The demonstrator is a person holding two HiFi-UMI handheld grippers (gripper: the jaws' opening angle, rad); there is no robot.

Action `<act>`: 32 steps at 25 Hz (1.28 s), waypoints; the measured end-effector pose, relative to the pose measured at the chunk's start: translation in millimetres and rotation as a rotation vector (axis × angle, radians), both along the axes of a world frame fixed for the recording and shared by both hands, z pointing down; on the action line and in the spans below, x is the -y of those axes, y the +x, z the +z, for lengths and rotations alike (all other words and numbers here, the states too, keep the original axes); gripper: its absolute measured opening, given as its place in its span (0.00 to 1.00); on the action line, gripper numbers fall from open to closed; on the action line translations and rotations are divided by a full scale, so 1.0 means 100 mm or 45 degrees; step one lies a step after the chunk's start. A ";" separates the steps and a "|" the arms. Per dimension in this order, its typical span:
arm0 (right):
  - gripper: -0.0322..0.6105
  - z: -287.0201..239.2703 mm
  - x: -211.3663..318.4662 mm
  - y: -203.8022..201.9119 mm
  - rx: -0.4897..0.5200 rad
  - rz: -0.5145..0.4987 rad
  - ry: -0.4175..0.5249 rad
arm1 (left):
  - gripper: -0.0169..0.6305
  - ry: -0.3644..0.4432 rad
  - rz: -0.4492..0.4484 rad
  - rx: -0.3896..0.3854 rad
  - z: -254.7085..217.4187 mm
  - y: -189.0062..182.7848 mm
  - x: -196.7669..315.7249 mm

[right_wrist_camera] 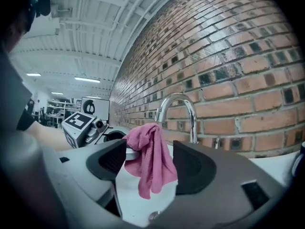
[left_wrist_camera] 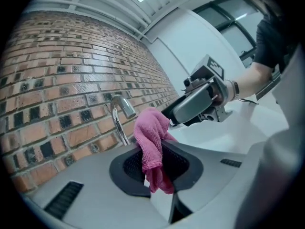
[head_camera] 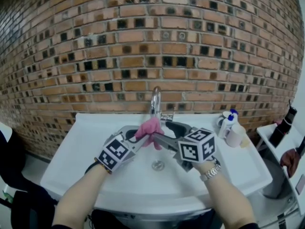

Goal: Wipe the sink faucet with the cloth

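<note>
Cloth (left_wrist_camera: pixel 151 137) in narrow grip of left claw (left_wrist_camera: pixel 155 165), loose within wide-open right claw (right_wrist_camera: pixel 150 168).

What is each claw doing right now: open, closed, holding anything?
Left claw: closed on the pink cloth.
Right claw: open, jaws wide apart, holding nothing.

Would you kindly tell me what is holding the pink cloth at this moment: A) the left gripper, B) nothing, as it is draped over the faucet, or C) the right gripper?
A: the left gripper has its jaws closed on the pink cloth, while the jaws of the right gripper stand wide apart on either side of the cloth without pressing it.
</note>
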State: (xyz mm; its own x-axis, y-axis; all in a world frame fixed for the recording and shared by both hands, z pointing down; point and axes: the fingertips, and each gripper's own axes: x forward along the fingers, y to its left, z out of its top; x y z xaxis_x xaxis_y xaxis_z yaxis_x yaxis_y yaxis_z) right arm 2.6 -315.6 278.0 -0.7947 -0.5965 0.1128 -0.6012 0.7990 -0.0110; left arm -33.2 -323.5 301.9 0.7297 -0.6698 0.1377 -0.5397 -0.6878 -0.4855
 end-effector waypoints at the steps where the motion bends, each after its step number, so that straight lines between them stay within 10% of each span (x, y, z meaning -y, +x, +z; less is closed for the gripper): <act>1: 0.54 0.00 -0.03 -0.02 0.013 -0.033 -0.018 | 0.11 0.004 0.020 -0.004 -0.01 0.01 -0.05; 14: 0.53 -0.02 -0.36 -0.15 0.190 -0.368 -0.213 | 0.11 0.050 0.216 -0.008 -0.10 0.13 -0.51; 19: 0.30 -0.05 -0.45 -0.18 0.162 -0.393 -0.174 | 0.11 0.070 0.200 -0.004 -0.12 0.13 -0.54; 32: 0.20 -0.36 -0.28 -0.07 -0.062 -0.053 0.298 | 0.20 -0.031 -0.007 -0.180 0.06 -0.22 -0.14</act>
